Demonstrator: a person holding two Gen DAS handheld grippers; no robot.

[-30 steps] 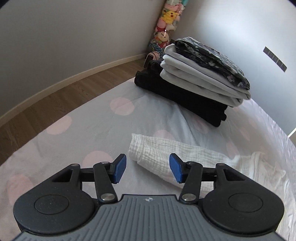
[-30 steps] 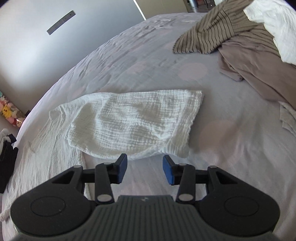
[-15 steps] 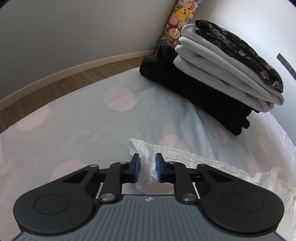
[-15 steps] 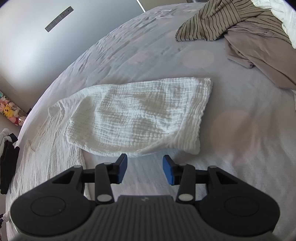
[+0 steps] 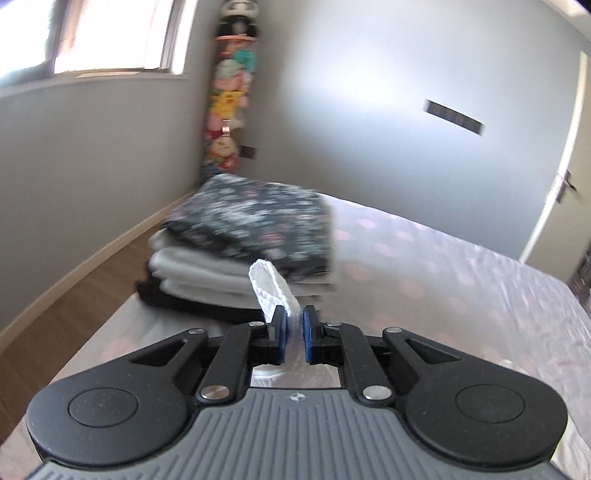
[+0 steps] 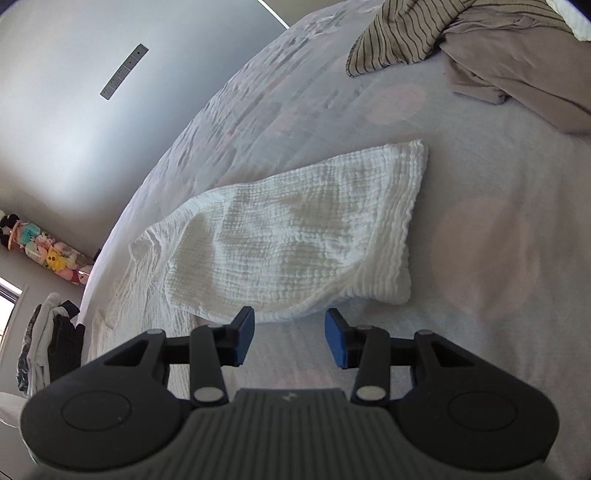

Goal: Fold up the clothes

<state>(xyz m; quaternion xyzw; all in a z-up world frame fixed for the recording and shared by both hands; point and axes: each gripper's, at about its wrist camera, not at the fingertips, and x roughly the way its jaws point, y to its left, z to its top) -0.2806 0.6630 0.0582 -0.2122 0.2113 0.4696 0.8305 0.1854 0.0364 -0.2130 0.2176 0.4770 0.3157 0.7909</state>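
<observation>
A white crinkled muslin cloth (image 6: 295, 236) lies partly folded on the bed, its doubled part toward the right. In the left wrist view my left gripper (image 5: 294, 332) is shut on one corner of that cloth (image 5: 271, 286), which sticks up in a loop between the blue pads, lifted off the bed. My right gripper (image 6: 290, 332) is open just in front of the cloth's near edge, nothing between its fingers.
A stack of folded clothes (image 5: 243, 251), floral one on top, sits at the bed's far left corner. A striped garment (image 6: 402, 33) and a beige one (image 6: 517, 77) lie crumpled at the far right. Pink-dotted bedsheet (image 6: 480, 240) covers the bed; wooden floor (image 5: 66, 295) lies to the left.
My left gripper closed on the cloth's corner, then rose quickly with it, and its view now looks over the stack. The right gripper stayed open and barely moved.
</observation>
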